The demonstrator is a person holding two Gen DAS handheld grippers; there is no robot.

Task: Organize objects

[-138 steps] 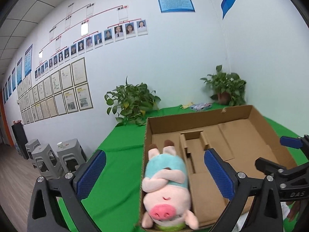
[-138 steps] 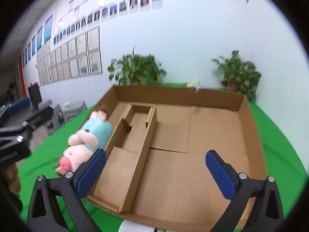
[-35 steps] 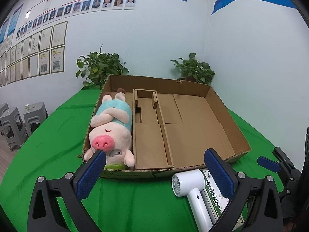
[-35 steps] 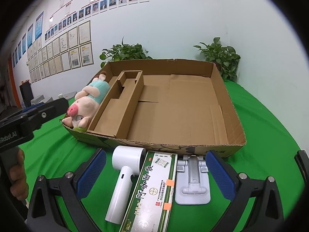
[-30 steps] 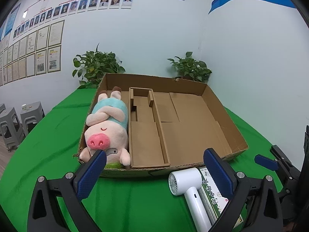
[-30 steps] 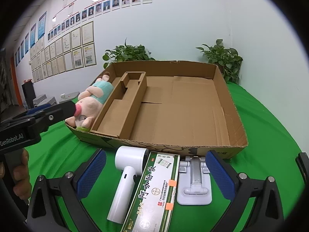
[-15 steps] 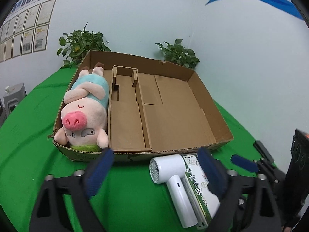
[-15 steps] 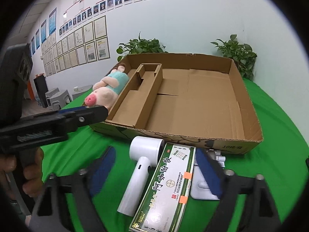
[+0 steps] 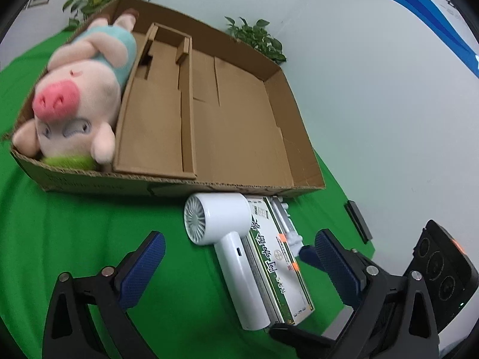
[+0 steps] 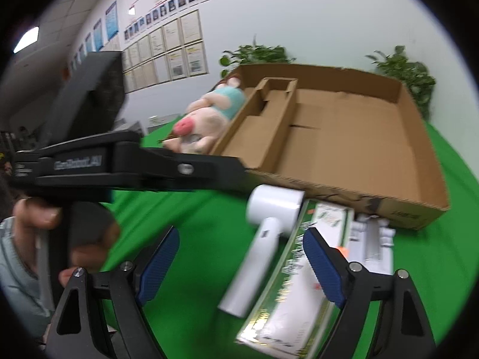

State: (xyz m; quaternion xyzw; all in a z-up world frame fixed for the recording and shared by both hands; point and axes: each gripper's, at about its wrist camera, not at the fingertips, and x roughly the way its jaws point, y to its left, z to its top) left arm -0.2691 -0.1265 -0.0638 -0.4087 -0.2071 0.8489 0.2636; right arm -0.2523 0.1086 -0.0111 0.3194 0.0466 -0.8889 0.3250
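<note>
A white hair dryer (image 9: 221, 224) lies on the green cloth in front of the cardboard box (image 9: 209, 184), next to a green-and-white carton (image 9: 278, 257). A white stand (image 10: 371, 245) sits beside the carton. My left gripper (image 9: 239, 269) is open, low over the cloth, with the dryer's handle ahead between its jaws. My right gripper (image 10: 241, 269) is closing its jaws. The hair dryer (image 10: 263, 239) lies ahead between them, and the pads touch nothing. A plush pig (image 9: 74, 95) fills the box's left compartment.
The left gripper's black body (image 10: 119, 164), held by a hand (image 10: 45, 215), crosses the left of the right wrist view. The right gripper's blue tip (image 9: 308, 254) pokes in beside the green-and-white carton. Potted plants (image 9: 257, 39) stand behind the box by the wall.
Both grippers have dipped toward the items in front of the box. The left one dropped and rolled, and now crosses the right view. The right gripper's jaws have narrowed.
</note>
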